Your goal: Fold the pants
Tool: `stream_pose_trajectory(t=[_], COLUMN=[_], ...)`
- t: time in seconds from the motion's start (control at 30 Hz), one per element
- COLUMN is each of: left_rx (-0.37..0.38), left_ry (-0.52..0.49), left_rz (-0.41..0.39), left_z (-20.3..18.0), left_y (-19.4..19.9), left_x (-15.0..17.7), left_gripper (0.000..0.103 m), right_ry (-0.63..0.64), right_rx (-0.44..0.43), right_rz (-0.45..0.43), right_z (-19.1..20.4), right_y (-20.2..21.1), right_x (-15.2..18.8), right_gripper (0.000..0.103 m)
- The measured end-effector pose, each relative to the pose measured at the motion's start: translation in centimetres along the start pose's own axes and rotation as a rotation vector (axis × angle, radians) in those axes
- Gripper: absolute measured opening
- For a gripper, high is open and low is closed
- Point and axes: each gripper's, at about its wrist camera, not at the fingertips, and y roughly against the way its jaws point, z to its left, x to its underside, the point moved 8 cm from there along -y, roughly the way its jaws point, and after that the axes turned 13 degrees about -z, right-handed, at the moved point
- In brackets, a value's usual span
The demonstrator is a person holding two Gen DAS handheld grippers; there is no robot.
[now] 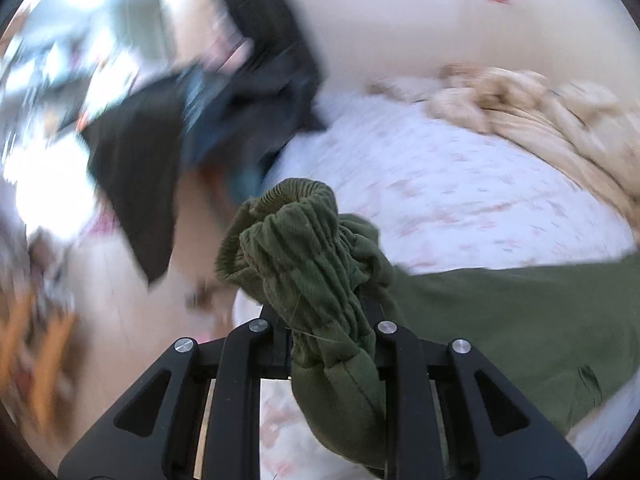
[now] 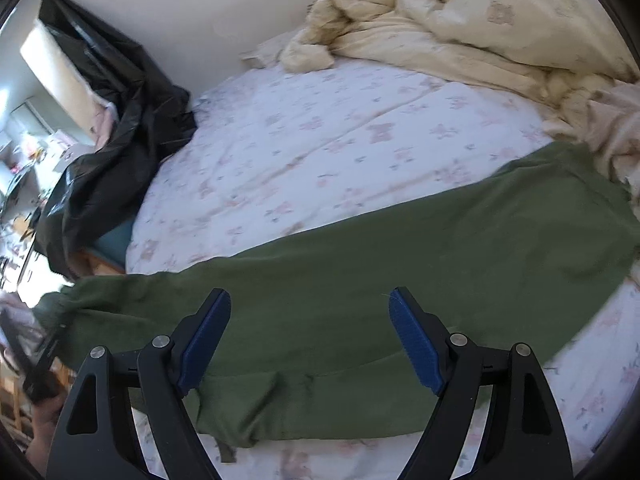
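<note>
Dark green pants lie stretched across the flowered bed sheet. My left gripper is shut on the pants' ribbed ankle cuffs, bunched between its fingers and lifted off the bed; the leg trails right. In the right wrist view the cuffs show at the far left with the left gripper beside them. My right gripper is open with blue pads, hovering over the pants' middle.
A crumpled cream duvet lies at the bed's far right. A black bag or cover hangs by the wall at the bed's left edge. A cluttered floor lies beyond the left edge.
</note>
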Motion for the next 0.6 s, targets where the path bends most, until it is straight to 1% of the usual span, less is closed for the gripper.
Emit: stream_pose_trajectory(t=[0.1,0.17,0.27,0.33,0.43,0.5,0.53,0.6], left_rx=[0.065,0.098,0.139,0.178,0.245,0.284,0.306,0.347], left_ry=[-0.157,-0.276,-0.400,-0.465,-0.523,-0.574,-0.601,-0.607], left_rz=[-0.065,-0.080,-0.084,-0.052,0.005,0.015,0.038,0.111], left_z=[-5.7,-10.5,-16.6,-21.0,-26.6,-29.8,-31.5,-34.0], left_y=[0.9,1.3,1.0,0.3,-0.1,0.2,0.3,0.4], left_x=[-2.1,-2.8,-2.7,-1.4,1.3,3.2,4.5,6.7], left_gripper=[0.016,0.016,0.016,0.016,0.016,0.015,0.015,0.016], right_ry=[-0.019,-0.019,-0.020,-0.033,-0.054,-0.067,-0.074,-0.078], right_rx=[0.042,0.076,0.123,0.139,0.167,0.186,0.197,0.215], right_rz=[-0.022,-0.046,-0.082,-0.088,-0.092,-0.095,-0.094,-0.091], right_z=[-1.7,-2.9,-4.9,-6.1,-8.4,-10.0,-10.9,-12.2], right_y=[0.7,1.5,2.7,3.3,4.3,4.9,5.2,5.4], right_x=[-0.8,-1.6,-2.7,-3.0,-3.2,-3.3,-3.3,-3.3], right_gripper=[0.083,0.083,0.083,0.083,0.083,0.083,0.083,0.083])
